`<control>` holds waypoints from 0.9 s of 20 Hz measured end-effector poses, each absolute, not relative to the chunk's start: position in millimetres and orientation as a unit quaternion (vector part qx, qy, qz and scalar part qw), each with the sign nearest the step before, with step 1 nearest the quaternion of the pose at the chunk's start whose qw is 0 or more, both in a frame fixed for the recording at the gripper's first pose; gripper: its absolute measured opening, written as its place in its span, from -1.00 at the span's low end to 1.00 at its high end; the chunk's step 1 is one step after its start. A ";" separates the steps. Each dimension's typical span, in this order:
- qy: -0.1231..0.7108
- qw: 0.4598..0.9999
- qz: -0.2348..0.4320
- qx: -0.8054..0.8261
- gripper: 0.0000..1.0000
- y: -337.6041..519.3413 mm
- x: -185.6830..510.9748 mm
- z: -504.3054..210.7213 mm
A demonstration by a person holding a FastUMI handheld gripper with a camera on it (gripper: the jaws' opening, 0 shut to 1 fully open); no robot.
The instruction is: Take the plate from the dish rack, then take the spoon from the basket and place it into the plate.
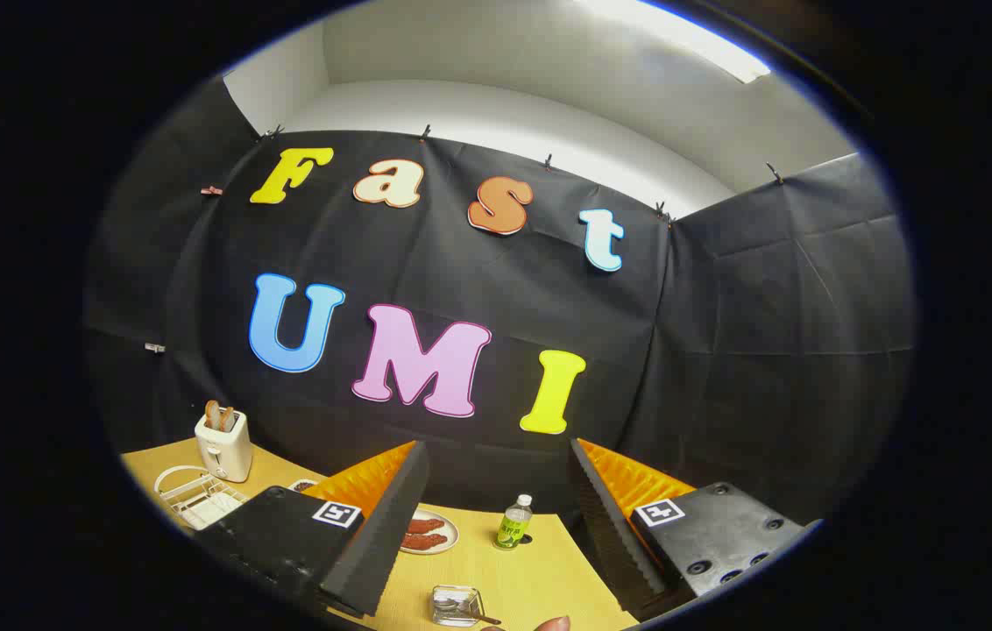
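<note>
Two fingers of my gripper [496,517] stand wide apart, jaws open and holding nothing, above the desk [540,570]. Between them, low down, I see the spoon [465,612] in its clear basket [456,605] (a plate [428,532] with food sits beyond). A white dish rack [194,495] stands beside the toaster [223,443].

Black cloth wall [724,350], wooden table [540,570], white ceiling [505,105], probably strip light [689,39].
</note>
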State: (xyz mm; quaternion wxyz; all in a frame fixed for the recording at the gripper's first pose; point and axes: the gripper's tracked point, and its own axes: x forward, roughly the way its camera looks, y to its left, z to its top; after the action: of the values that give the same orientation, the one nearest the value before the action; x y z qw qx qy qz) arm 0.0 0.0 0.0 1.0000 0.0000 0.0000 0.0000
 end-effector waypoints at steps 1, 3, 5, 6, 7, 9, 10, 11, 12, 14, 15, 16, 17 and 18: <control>0.001 1.000 0.000 0.000 0.94 0.7 -0.4 -0.6; 0.002 1.000 0.001 0.002 0.94 1.5 -0.9 -2.1; 0.003 1.000 0.001 0.003 0.94 2.4 -1.7 -3.1; 0.005 1.000 0.001 0.002 0.94 2.3 -1.8 -4.6; 0.007 1.000 0.000 0.001 0.94 2.4 -2.2 -6.2; 0.009 1.000 0.000 0.001 0.94 2.9 -2.4 -7.3; 0.010 1.000 -0.001 0.001 0.94 4.0 -2.6 -7.8; 0.012 1.000 -0.001 0.002 0.94 3.9 -3.1 -8.9; 0.014 1.000 0.000 0.002 0.94 5.2 -3.3 -10.2; 0.016 1.000 0.000 0.002 0.94 6.0 -4.0 -11.7; 0.016 1.000 0.000 0.002 0.94 6.4 -4.3 -11.9; 0.015 1.000 0.001 0.002 0.94 6.6 -5.0 -11.7; 0.015 1.000 0.001 0.003 0.94 7.3 -5.1 -11.7; 0.015 1.000 0.001 0.002 0.94 7.7 -4.9 -12.3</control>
State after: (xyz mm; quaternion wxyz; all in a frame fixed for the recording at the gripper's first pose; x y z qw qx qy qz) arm -4.9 7.7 -12.3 0.9999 0.0021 0.0149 0.0011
